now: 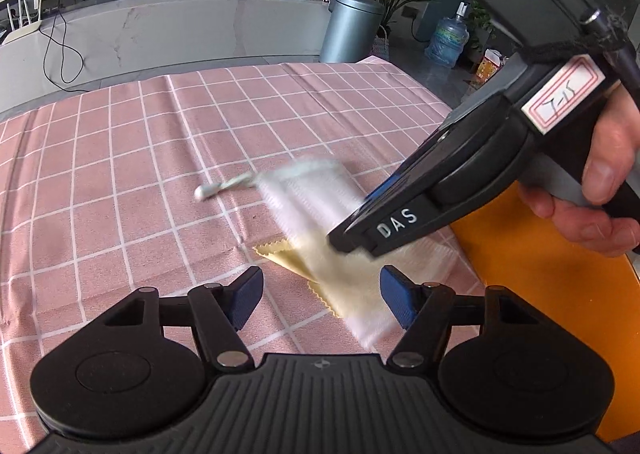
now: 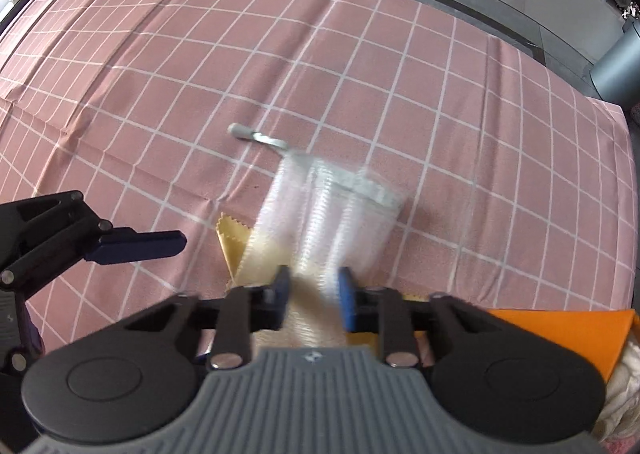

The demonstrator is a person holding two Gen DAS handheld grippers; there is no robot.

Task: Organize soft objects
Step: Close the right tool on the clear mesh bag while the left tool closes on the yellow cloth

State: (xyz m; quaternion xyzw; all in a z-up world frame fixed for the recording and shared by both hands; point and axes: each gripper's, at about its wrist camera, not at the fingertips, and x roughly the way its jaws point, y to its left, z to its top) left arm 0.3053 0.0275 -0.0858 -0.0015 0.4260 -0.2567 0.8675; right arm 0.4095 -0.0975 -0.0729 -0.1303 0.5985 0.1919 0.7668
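A white, see-through drawstring pouch (image 1: 308, 193) (image 2: 344, 205), blurred, lies over a yellow cloth (image 1: 288, 254) (image 2: 230, 240) with a zigzag edge, on the pink checked tablecloth (image 1: 120, 173). The pouch's cord, with a grey toggle (image 1: 206, 191) (image 2: 238, 131), trails to the left. My right gripper (image 2: 314, 288) (image 1: 348, 244) points steeply down, and its blue pads clamp the near end of the pouch. My left gripper (image 1: 320, 290) is open just in front of the yellow cloth and holds nothing. One of its fingers (image 2: 140, 244) shows at the left of the right wrist view.
An orange box (image 1: 540, 294) (image 2: 560, 334) stands at the table's right, near edge, with pale fabric (image 2: 624, 394) inside it. A person's hand (image 1: 600, 189) holds the right gripper's handle. Beyond the table stand a grey bin (image 1: 352, 29) and a white counter (image 1: 160, 29).
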